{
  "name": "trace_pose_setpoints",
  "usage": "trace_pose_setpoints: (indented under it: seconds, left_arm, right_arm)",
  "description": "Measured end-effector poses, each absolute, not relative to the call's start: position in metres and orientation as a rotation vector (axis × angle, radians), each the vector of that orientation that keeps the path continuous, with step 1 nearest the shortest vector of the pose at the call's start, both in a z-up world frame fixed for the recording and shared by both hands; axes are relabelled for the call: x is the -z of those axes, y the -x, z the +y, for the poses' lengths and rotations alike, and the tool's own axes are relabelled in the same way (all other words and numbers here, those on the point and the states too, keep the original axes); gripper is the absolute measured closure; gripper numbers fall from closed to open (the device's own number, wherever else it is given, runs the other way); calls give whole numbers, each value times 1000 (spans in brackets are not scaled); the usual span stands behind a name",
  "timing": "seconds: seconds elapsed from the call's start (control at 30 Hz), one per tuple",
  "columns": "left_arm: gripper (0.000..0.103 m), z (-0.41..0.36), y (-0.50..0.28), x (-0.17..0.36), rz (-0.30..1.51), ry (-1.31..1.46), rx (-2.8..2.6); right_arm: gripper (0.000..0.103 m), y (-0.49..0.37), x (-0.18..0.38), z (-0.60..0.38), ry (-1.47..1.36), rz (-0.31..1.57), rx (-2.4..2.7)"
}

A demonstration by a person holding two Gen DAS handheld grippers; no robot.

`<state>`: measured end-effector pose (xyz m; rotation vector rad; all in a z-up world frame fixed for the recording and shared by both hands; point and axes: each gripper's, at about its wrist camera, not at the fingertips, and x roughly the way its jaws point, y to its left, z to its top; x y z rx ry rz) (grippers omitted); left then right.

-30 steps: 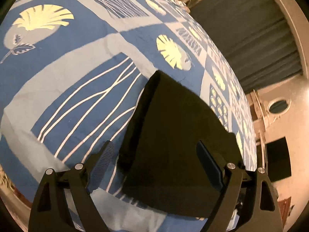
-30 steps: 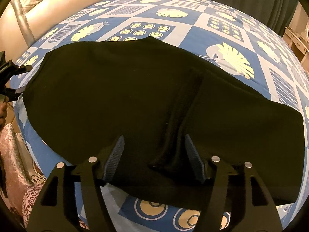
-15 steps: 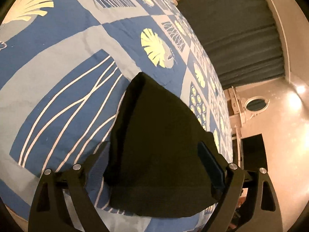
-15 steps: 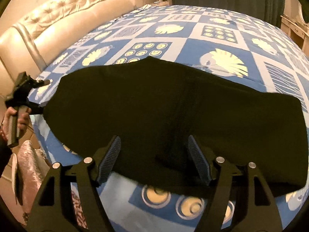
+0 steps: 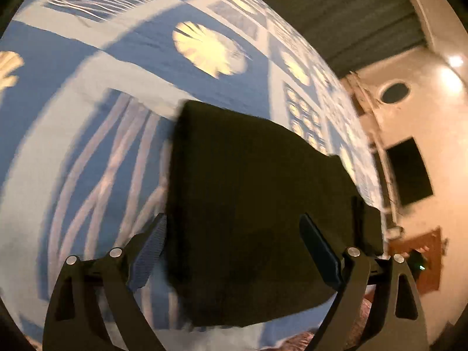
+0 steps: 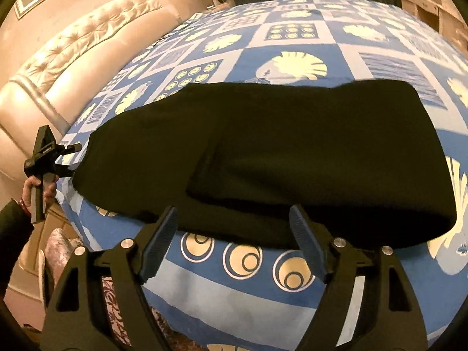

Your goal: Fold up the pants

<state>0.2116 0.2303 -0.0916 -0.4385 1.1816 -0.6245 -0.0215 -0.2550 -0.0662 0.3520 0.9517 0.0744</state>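
Pants (image 6: 292, 152) are lying flat along the near edge of the bed (image 6: 263, 301), folded into a long black strip; blue patterned sheet is showing on all sides, widest beyond the far edge toward the headboard (image 6: 87, 49). A thicker folded layer is running across the right part. Right gripper (image 6: 234, 245) is hovering over the near hem, jaws opening, nothing between them but sheet. Left gripper (image 5: 234, 251) is pointing down at the strip's end, jaws spread wide, cloth lying under the gap, pads not pressing it; that view is blurred. In the right view a hand (image 6: 35, 187) is holding the left gripper just off the bed corner.
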Motion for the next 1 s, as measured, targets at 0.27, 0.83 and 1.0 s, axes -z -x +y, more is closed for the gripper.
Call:
trace_pose_setpoints:
  seconds: [0.27,0.83,1.0]
  left_arm:
    - [14,252,-218,103,1153,594,689]
    - [22,202,-211,91,1179,267,516]
    - [87,223,-209,86,1183,401,466]
  right_arm:
    - [24,26,64,-255,-388,947,-89]
    - [24,48,76,-262,-470,970,-77]
    - [24,59,77,-272,-494,959,-65]
